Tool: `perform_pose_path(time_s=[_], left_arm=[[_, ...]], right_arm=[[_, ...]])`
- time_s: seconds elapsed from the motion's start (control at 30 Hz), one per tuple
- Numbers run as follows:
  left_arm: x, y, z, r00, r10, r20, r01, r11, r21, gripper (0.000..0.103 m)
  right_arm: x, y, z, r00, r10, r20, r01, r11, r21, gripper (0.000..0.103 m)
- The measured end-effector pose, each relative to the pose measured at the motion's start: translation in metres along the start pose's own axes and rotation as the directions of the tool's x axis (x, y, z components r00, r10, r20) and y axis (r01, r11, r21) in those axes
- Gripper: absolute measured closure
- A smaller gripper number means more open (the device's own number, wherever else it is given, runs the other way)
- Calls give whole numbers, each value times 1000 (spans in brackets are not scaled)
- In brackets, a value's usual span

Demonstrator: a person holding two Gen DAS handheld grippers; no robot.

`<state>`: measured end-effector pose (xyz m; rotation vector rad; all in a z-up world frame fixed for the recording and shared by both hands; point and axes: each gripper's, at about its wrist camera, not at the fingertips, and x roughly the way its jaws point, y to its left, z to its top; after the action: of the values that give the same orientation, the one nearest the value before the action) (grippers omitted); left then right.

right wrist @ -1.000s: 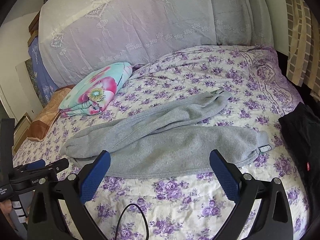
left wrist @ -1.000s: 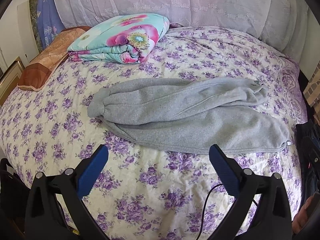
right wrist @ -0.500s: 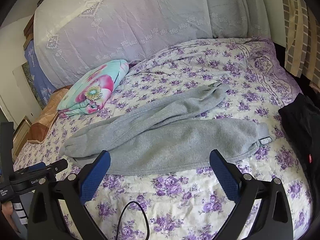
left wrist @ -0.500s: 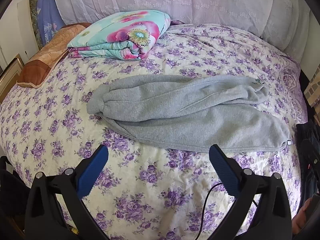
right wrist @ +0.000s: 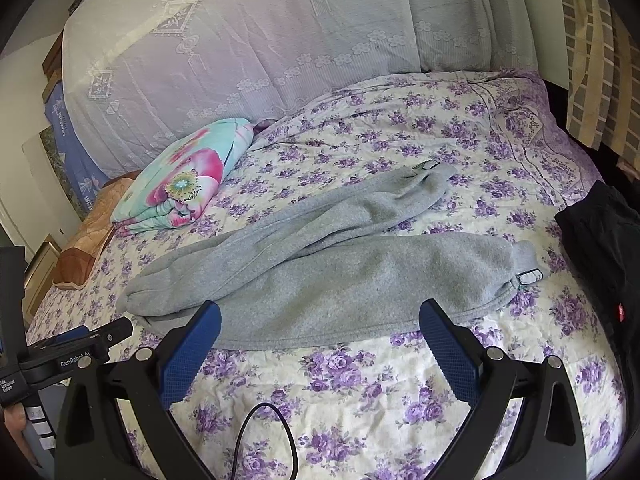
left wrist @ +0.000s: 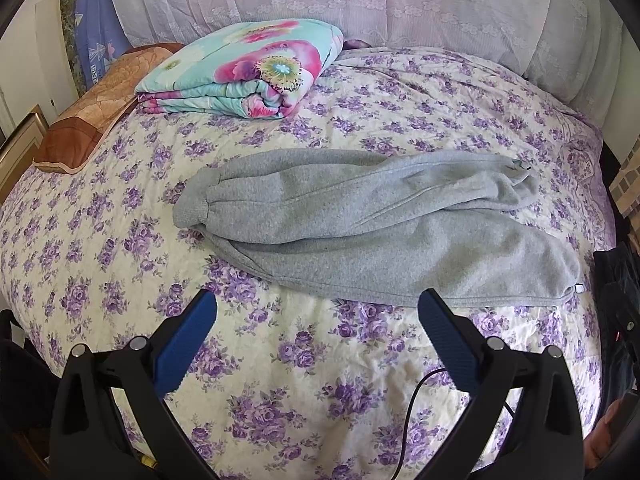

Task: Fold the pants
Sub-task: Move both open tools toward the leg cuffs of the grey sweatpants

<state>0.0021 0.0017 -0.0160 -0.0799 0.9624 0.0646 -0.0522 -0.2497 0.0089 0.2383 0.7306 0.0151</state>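
Observation:
Grey sweatpants (left wrist: 372, 224) lie across the purple-flowered bed cover (left wrist: 280, 344), folded lengthwise with one leg over the other, cuffs at the left and waist at the right. They also show in the right wrist view (right wrist: 340, 264). My left gripper (left wrist: 318, 320) is open and empty, above the bed just in front of the pants' near edge. My right gripper (right wrist: 320, 324) is open and empty, its tips over the pants' near hem. The left gripper also shows at the left edge of the right wrist view (right wrist: 76, 344).
A folded floral quilt (left wrist: 244, 72) and a brown pillow (left wrist: 100, 112) lie at the back left. A lace-covered headboard (right wrist: 248, 48) stands behind the bed. A black garment (right wrist: 604, 248) lies at the right edge. A thin black cable (right wrist: 264, 432) hangs near the front.
Both grippers have drifted slightly; the pants sit a little lower and closer in both views. The pants have not moved and both grippers stay open.

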Motion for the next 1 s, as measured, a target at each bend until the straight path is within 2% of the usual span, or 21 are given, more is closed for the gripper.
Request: perform_pose_path(time_s=[0.63, 1.0], left_arm=[[5, 2, 2, 1000, 0, -11, 0, 1000, -8, 5], [17, 9, 1, 999, 5, -49, -7, 999, -36, 5]], right_arm=[[3, -3, -1, 1000, -2, -4, 2, 1000, 10, 4], [12, -3, -5, 999, -3, -42, 4, 1000, 21, 4]])
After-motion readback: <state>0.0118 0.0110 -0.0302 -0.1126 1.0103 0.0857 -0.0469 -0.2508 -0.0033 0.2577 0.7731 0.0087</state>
